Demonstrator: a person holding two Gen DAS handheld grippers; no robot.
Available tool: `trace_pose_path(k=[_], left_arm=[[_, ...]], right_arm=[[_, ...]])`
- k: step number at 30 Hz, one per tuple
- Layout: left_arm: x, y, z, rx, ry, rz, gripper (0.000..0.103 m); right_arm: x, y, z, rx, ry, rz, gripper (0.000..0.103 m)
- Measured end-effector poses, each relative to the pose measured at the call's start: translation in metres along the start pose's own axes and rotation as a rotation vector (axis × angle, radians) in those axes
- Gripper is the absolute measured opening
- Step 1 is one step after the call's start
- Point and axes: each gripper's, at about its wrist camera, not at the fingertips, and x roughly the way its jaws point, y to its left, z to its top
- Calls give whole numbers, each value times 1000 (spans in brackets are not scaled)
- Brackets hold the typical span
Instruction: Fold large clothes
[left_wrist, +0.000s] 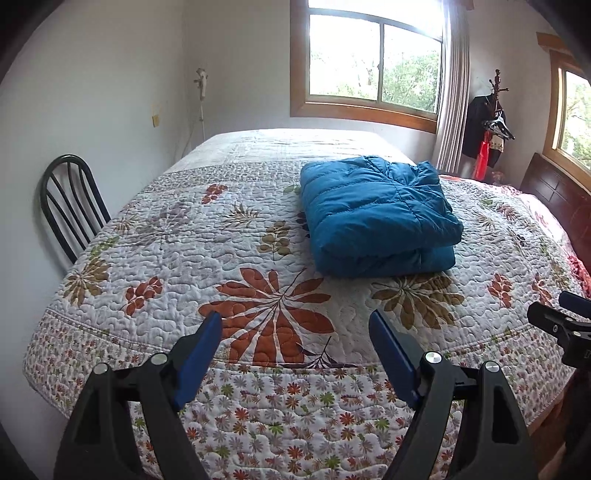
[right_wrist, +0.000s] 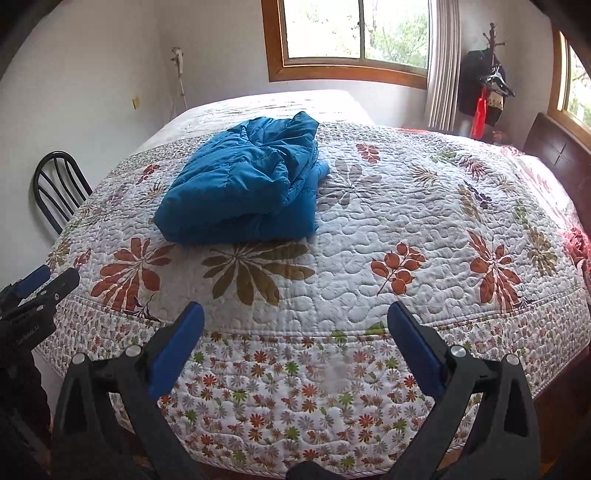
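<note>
Lying folded on the quilt, the blue jacket sits as a thick, puffy bundle of stacked layers, its rounded fold edge facing the near side of the bed. From the left wrist view it rests right of centre, over the leaf prints; from the right wrist view the same jacket lies left of centre, with a looser, crumpled part on top toward the window.

The left gripper hovers over the near edge of the bed with its jaws wide apart and nothing between them; its blue pads stand clear of the quilt and well short of the jacket. The right gripper is held likewise above the flowered border of the quilt, jaws wide and empty, also apart from the jacket. Each gripper shows at the edge of the other's view: the right one at the far right of the left wrist view, the left one at the far left of the right wrist view.

A black chair stands against the wall left of the bed. A coat stand with dark clothes and something red is in the corner beside the curtain, and a dark headboard runs along the right side under a second window.
</note>
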Motion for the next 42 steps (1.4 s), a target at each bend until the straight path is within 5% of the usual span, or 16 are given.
trace_pose_path(k=[42], left_arm=[[-2, -1, -7, 3, 3, 3, 82]], right_arm=[[4, 4, -3, -7, 15, -3, 99]])
